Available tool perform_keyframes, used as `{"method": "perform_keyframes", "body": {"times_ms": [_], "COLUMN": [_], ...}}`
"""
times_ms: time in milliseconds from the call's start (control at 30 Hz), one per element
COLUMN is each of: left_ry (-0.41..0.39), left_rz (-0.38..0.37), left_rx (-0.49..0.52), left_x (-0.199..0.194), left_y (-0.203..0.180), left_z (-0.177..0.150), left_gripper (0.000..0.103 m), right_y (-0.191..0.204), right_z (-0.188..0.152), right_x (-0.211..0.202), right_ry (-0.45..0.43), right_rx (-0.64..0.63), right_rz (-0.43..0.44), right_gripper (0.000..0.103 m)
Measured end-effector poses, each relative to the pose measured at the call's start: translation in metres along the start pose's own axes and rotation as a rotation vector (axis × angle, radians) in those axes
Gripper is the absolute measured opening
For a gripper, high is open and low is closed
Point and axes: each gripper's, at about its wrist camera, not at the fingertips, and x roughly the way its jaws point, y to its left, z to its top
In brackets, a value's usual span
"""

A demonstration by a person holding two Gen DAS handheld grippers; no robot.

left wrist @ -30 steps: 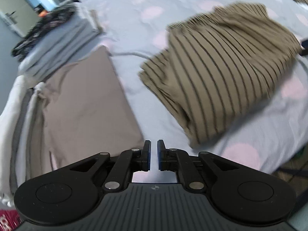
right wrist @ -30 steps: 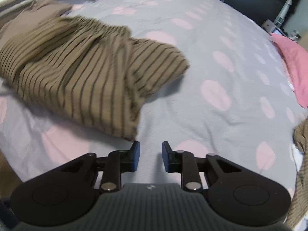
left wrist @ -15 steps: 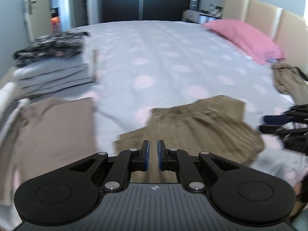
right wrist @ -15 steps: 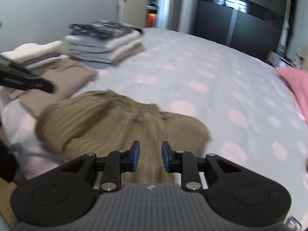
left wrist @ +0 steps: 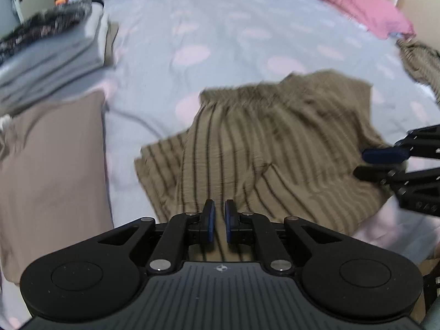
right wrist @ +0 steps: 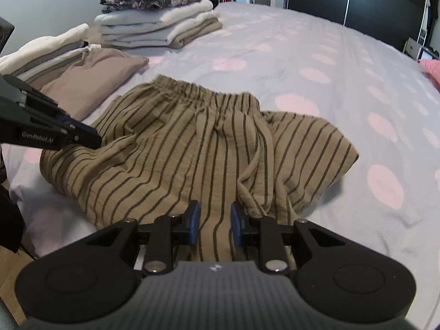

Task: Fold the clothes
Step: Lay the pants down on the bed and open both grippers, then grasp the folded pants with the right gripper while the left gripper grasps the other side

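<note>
White lettering reading "GenRobot.AI" stands on the side of the black left claw [right wrist: 82, 137], seen in the right wrist view. Small embossed digits on the black right claw [left wrist: 385, 162] are illegible.

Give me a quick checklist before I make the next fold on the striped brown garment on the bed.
1. Left claw empty: ok, narrow gap, nothing between the fingers.
2. Right claw empty and open: ok.
3. Both claws at the striped garment: ok, one near each side.
4. Garment lying flat: not ok, bunched with an overlapping flap on the right.
5. Bedspread beyond the garment free for folding: ok.
6. Folded stacks out of the way: ok, the brown folded piece lies close to the garment's left edge.
</note>
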Motion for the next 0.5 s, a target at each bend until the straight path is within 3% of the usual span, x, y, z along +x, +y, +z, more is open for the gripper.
{"method": "perform_keyframes", "body": {"times_ms": [200, 267, 367, 433, 500], "left_ry": [0.015, 0.006, -0.039, -0.072, -0.077], "left_rz": [0.032, 0.036, 0.047, 0.060, 0.054], "left_rx": [0.037, 0.043, 0.046, 0.025, -0.038], "left_x": [0.005, 0.001, -0.008, -0.014, -0.014], "left_y": [-0.003, -0.004, -0.005, -0.003, 0.006], "left_z": [-0.002, -0.001, 0.000, 0.002, 0.003], "left_gripper": [0.006, 0.006, 0.030, 0.058, 0.059], "right_y": [-0.005, -0.009, -0.018, -0.023, -0.029], "right_z": [0.000, 0.003, 0.007, 0.009, 0.012], "right_x": [0.009, 0.005, -0.003, -0.008, -0.013], "right_ry": [0.016, 0.000, -0.035, -0.058, -0.081], "right_rx": [0.013, 0.041, 0.092, 0.126, 0.161], "right_rz": [0.018, 0.017, 0.012, 0.008, 0.005], "right_gripper": [0.029, 0.039, 0.050, 0.058, 0.070]}}
